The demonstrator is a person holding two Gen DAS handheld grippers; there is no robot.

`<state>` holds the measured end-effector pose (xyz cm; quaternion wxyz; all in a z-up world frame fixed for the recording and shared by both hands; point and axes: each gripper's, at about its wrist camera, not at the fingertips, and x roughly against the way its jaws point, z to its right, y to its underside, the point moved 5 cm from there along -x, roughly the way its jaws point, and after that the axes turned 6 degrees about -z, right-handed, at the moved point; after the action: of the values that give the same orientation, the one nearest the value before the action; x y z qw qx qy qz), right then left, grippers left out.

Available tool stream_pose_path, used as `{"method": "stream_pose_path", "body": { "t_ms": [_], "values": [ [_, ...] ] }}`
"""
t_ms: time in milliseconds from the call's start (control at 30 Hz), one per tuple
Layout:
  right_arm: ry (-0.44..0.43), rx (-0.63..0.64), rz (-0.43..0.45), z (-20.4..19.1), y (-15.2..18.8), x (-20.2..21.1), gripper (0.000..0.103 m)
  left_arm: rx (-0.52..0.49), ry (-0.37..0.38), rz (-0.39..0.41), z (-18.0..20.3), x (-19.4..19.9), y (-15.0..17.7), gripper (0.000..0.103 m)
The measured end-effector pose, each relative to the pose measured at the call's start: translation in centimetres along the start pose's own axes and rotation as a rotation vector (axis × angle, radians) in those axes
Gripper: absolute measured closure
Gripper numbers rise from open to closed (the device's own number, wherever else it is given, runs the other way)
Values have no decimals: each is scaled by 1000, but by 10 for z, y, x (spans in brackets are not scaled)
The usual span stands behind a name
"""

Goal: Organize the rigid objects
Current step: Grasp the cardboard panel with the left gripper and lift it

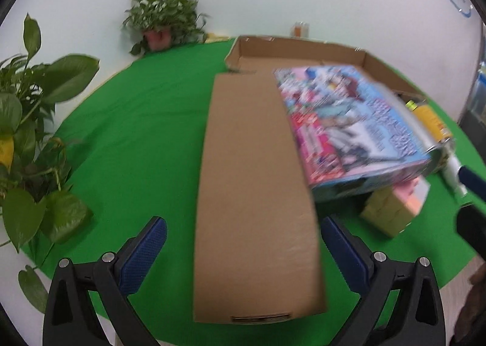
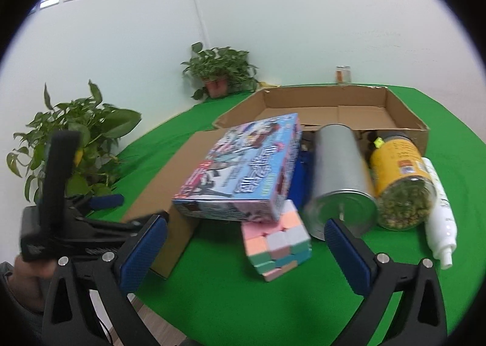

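A colourful toy box [image 2: 243, 169] leans with its near end propped on a pastel puzzle cube [image 2: 278, 247]. To its right lie a silver can [image 2: 340, 176], a yellow-labelled jar [image 2: 401, 176] and a white bottle [image 2: 440, 215]. Behind them an open cardboard box [image 2: 407, 121] stands empty. My right gripper [image 2: 246, 221] is open, just short of the cube. My left gripper [image 1: 243, 221] is open above the box's folded-out flap [image 1: 255, 194], not touching it. In the left wrist view the toy box [image 1: 349, 121] and the cube [image 1: 391, 209] are to the right.
Green cloth [image 2: 243, 300] covers the round table. Potted plants stand at the left edge [image 1: 30, 133] and at the back by the wall [image 1: 164, 21]. A small glass jar [image 2: 343, 74] sits at the far edge. A hand [image 2: 27, 279] holds the left tool.
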<state>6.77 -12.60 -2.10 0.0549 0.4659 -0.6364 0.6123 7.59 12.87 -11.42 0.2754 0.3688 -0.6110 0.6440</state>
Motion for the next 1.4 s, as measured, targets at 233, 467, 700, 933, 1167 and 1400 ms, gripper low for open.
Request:
{"method": "stream_pose_path", "body": {
  "t_ms": [233, 467, 700, 933, 1167, 1400],
  "values": [
    [-59, 40, -65, -29, -1, -20, 0, 14, 84, -3, -18, -11, 12, 25],
    [-141, 35, -113, -55, -26, -36, 0, 25, 72, -4, -41, 7, 32, 25],
    [-260, 61, -242, -104, -71, -66, 0, 42, 75, 17, -48, 18, 47, 24],
    [-162, 43, -512, -133, -84, -136, 0, 45, 78, 28, -41, 29, 61, 24],
    [-18, 84, -682, -146, -62, -184, 0, 40, 94, 17, -38, 28, 57, 25],
    [5, 72, -675, -144, -53, -186, 6, 14, 86, 37, -33, 32, 57, 25]
  ]
}}
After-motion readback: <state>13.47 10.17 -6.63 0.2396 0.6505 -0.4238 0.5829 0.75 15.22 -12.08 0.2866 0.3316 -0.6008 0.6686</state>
